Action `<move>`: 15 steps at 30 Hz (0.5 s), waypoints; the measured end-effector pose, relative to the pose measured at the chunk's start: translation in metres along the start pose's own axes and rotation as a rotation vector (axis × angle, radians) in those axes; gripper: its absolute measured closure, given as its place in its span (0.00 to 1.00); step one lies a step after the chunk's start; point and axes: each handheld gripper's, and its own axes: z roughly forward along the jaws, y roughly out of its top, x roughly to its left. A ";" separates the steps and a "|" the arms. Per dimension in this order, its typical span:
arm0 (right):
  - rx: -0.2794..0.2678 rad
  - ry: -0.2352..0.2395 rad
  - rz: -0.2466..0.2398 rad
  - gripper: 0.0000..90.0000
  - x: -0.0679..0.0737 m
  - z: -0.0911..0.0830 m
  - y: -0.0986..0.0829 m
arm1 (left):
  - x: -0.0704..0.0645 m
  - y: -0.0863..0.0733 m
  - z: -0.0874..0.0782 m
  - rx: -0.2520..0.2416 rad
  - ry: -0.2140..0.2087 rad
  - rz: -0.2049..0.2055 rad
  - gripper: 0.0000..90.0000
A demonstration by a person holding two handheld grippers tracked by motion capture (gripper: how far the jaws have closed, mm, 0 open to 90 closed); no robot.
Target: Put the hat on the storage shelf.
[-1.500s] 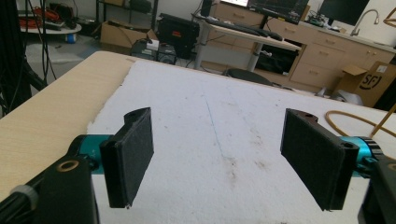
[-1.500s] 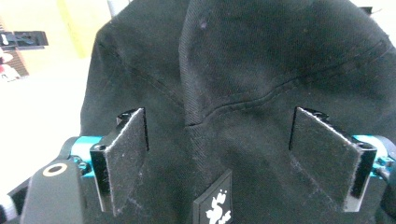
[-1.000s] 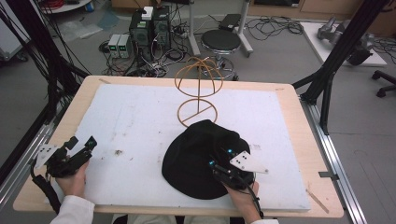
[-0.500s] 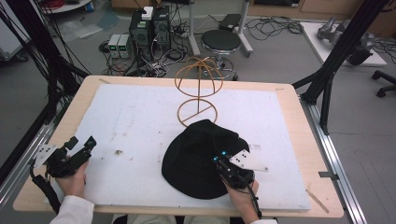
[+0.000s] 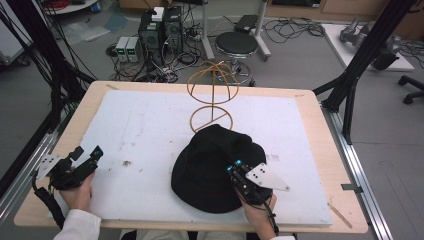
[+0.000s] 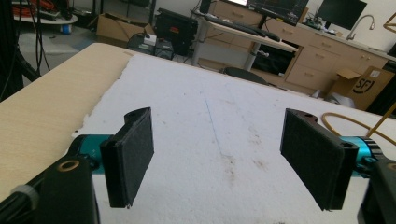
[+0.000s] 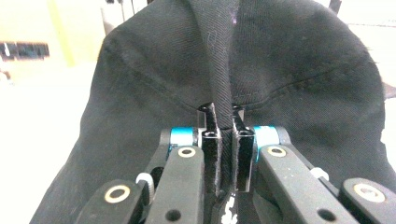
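My right gripper point(image 7: 223, 122) is clenched on a pinched fold of the soft black fabric bucket hat point(image 5: 212, 165), lying at six o'clock on the white foam surface point(image 5: 150, 125); it should lift light and floppy. My left gripper point(image 6: 219, 154) hangs released at eight o'clock.

Clearly a lab or robotics workroom, not a home. Wooden table point(image 5: 320, 150) covered with a white foam sheet point(image 5: 150, 130), framed by black metal struts point(image 5: 365, 55) at its left and right edges. Beyond the far edge, computer towers point(image 5: 160, 27) on the grey floor among tangled cables point(image 5: 290, 27), plus a round stool point(image 5: 236, 44). In the left gripper view, a long desk point(image 6: 252, 35) with monitors point(image 6: 343, 11), wooden drawers point(image 6: 322, 65) and cardboard boxes point(image 6: 366, 84) along the wall.
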 end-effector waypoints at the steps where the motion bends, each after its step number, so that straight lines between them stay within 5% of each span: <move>1: -0.031 0.003 0.003 0.96 0.000 -0.002 0.003 | 0.000 0.000 -0.001 -0.001 0.001 -0.001 0.29; 15: -0.188 -0.060 0.019 0.96 -0.010 -0.013 0.021 | 0.001 0.000 -0.001 0.001 0.006 -0.003 0.29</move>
